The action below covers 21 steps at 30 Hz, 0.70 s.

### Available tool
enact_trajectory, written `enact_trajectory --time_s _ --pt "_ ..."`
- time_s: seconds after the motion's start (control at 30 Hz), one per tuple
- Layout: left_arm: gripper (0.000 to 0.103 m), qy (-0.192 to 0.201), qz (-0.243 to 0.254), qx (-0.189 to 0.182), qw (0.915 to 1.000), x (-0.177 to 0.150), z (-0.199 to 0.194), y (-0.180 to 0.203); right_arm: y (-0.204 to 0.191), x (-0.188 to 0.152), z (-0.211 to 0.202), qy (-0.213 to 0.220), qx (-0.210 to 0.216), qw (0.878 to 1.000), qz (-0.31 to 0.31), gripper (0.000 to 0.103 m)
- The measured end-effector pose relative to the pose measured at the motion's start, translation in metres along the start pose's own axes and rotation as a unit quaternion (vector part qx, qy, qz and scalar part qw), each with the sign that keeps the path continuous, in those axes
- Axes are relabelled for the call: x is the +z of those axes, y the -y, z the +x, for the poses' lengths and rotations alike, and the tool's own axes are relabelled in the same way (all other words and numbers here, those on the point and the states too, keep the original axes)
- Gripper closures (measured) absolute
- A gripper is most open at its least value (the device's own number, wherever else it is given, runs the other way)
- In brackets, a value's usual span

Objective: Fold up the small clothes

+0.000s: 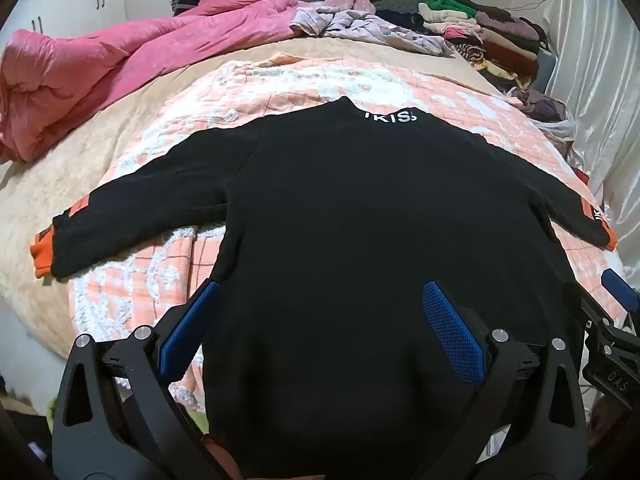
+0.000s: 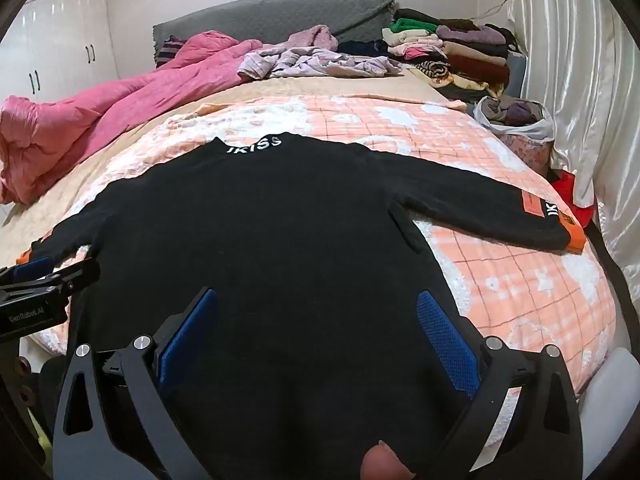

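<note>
Black knit sweater, sleeves spread, lies flat on a peach checked quilt on the bed, left gripper and right gripper both spread wide, apparently hovering over its hem.

Pink duvet, folded clothes stack, grey headboard.

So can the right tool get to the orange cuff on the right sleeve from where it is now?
Probably yes. The right tool hangs open over the black sweater, and the orange cuff lies flat on the blanket with nothing between them.
</note>
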State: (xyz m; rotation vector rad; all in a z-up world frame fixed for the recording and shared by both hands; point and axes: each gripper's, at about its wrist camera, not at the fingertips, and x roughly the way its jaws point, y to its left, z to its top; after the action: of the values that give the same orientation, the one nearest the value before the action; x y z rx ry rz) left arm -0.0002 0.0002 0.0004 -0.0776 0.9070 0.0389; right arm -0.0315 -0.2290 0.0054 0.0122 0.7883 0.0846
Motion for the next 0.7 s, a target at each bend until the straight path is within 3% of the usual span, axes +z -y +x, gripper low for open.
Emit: enact_trajectory --time_s 0.7 --pt "0.008 0.004 0.005 0.004 1.0 -0.002 -0.003 0.003 -0.011 0.001 -0.001 0.004 0.0 1.0 -0.012 0.004"
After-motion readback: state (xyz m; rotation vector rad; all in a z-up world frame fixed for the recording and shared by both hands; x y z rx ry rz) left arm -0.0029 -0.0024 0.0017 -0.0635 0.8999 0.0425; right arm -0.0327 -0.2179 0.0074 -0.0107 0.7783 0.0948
